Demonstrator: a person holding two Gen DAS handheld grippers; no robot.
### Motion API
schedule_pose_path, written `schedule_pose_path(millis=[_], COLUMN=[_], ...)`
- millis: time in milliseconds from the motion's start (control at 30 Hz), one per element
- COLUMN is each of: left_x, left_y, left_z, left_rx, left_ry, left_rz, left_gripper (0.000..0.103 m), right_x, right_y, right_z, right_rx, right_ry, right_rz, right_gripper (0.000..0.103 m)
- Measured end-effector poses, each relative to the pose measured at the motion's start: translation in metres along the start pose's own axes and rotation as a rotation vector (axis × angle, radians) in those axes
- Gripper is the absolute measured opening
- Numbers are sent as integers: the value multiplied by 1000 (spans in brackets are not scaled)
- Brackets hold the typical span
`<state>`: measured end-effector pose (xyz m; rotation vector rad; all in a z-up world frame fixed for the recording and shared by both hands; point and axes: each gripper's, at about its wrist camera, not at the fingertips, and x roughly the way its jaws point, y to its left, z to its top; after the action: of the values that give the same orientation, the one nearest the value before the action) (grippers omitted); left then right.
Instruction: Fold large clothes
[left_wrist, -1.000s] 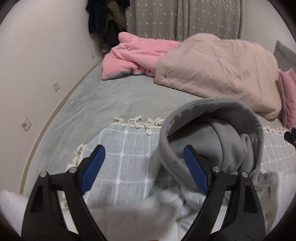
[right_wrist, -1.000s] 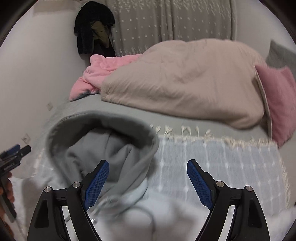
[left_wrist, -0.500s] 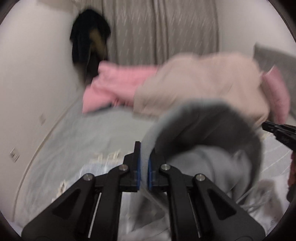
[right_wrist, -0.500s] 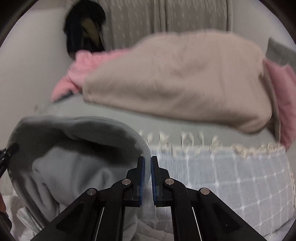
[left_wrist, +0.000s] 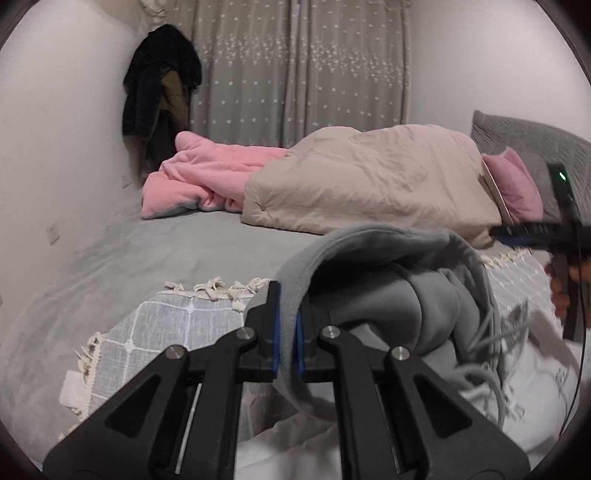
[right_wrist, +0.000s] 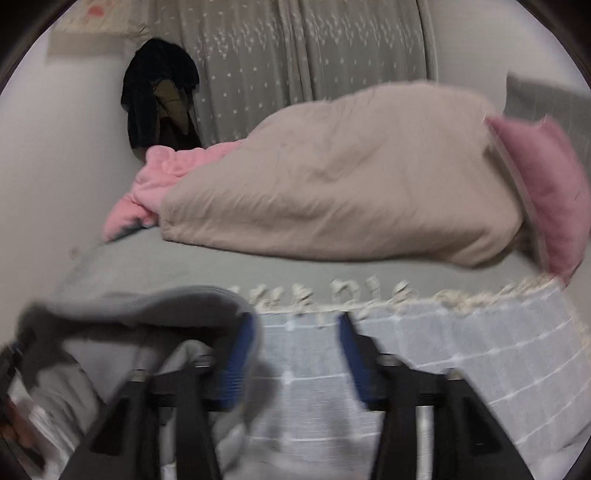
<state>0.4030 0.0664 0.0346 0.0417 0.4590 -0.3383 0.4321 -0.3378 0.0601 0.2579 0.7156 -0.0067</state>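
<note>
- The left tool (left_wrist: 287, 343) pinches the grey hood's (left_wrist: 373, 243) rim on the checked throw (left_wrist: 166, 325).
- The right tool (right_wrist: 297, 354) has just been opening, nothing between its pads.
- Far back: beige duvet (left_wrist: 369, 181), pink blanket (left_wrist: 207, 177).

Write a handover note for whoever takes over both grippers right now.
Left gripper: shut on the grey hoodie's hood edge.
Right gripper: jaws have just been opening, nothing between them; the hood rim lies against its left pad.
The hoodie is bunched on the checked throw on the bed.
Done: hood gripped on one side. Left: spread flat, then fold; no fold is visible yet.
</note>
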Motion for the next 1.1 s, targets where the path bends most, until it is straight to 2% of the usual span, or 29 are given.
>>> schedule_pose_path(millis=[67, 300, 367, 433, 467, 500, 533, 700, 800, 900, 967, 1033, 1100], left_x=[-5, -23, -27, -28, -28, -29, -31, -55, -75, -98, -111, -119, -124], left_y=[-6, -22, -28, -32, -32, -31, -30, -19, -19, -21, -21, -22, -28], left_z=[-6, -36, -44, -49, -49, -48, -45, -34, -36, -48, -59, -72, -86], left_rx=[54, 257, 324, 360, 362, 355, 342, 282, 296, 317, 317, 329, 360], left_ry=[9, 95, 120, 144, 150, 155, 153, 107, 78, 71, 87, 127, 202], left_rz=[-26, -105, -99, -85, -70, -57, -41, -27, -45, -60, -78, -98, -142], left_gripper=[8, 8, 8, 8, 8, 8, 8, 8, 8, 8, 8, 8, 10], right_x=[10, 66, 85, 103, 108, 112, 108, 49, -10, -72, -97, -111, -115], right_y=[-6, -28, -35, -37, -36, -30, -26, -18, -9, 3, 3, -3, -6], right_z=[4, 9, 1, -14, -18, -23, -25, -11, -11, -35, -60, -89, -113], right_rx=[90, 403, 517, 629, 648, 634, 612, 458, 278, 75, 2, -51, -107], right_ry=[24, 132, 207, 309, 332, 361, 356, 250, 153, 92, 102, 129, 157], right_rz=[67, 180, 232, 324, 378, 407, 404, 415, 425, 429, 411, 352, 297], right_gripper=[68, 68, 68, 66, 36, 8, 6, 5, 5, 5, 5, 5, 5])
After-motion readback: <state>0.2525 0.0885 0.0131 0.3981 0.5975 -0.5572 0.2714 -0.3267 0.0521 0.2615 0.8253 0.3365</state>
